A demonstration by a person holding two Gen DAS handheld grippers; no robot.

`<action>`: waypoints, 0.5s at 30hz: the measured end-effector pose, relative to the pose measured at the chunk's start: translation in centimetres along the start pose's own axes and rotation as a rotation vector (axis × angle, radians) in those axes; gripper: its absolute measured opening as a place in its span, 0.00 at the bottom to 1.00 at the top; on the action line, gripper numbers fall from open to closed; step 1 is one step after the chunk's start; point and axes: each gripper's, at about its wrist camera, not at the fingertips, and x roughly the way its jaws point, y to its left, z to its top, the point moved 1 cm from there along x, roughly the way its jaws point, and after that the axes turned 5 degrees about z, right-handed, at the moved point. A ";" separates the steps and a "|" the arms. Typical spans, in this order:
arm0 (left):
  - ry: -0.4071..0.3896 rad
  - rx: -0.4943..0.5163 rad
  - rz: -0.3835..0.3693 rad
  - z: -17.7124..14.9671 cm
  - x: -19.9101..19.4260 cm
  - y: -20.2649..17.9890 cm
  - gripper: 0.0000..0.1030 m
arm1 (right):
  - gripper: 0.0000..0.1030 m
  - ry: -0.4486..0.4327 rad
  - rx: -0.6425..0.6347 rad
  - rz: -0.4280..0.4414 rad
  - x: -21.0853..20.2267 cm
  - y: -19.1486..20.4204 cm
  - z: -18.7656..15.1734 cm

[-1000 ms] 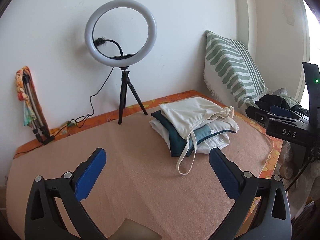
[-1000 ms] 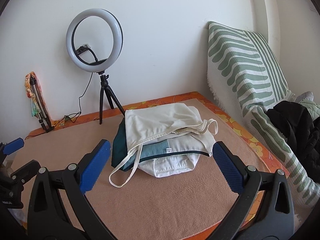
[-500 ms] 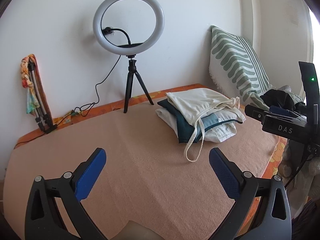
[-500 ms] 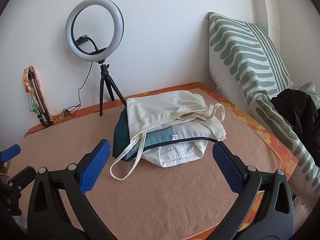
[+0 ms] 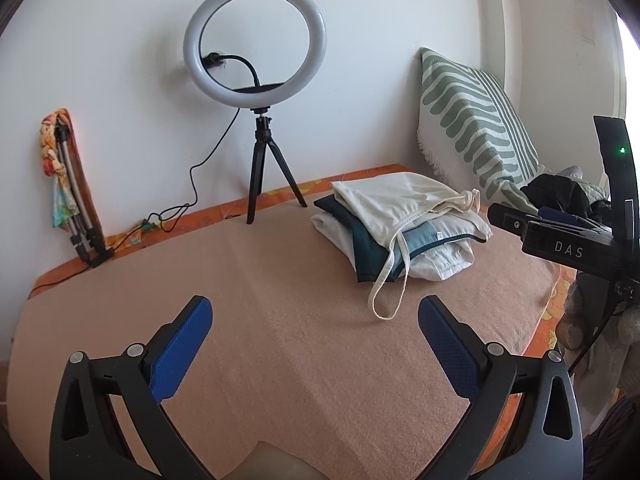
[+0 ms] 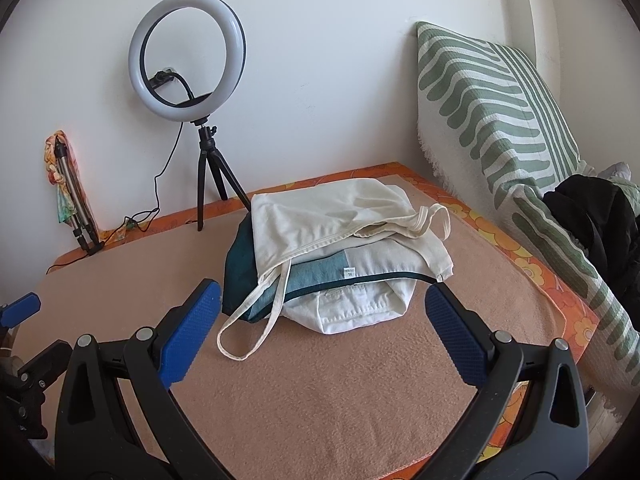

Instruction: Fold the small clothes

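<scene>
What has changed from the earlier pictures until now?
The right gripper has come closer to the pile of clothes; the left gripper has drawn back a little, leftward. Nothing was gripped or released. Both grippers stay open and empty; the pile and ring light have not moved.

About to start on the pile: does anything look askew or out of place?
Yes. The cream top on the pile of clothes has one strap hanging off the front and looping onto the tan blanket. The layers are staggered, not squared. Both grippers are open and empty.
</scene>
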 end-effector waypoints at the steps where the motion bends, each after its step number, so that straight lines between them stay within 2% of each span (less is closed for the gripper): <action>1: 0.001 -0.002 -0.001 -0.1 -0.1 0.0 0.99 | 1.00 0.001 0.000 0.000 0.0 0.0 0.0; 15: -0.003 -0.005 0.000 0.1 -0.4 0.2 0.99 | 1.00 -0.002 0.015 -0.002 -0.3 0.1 0.2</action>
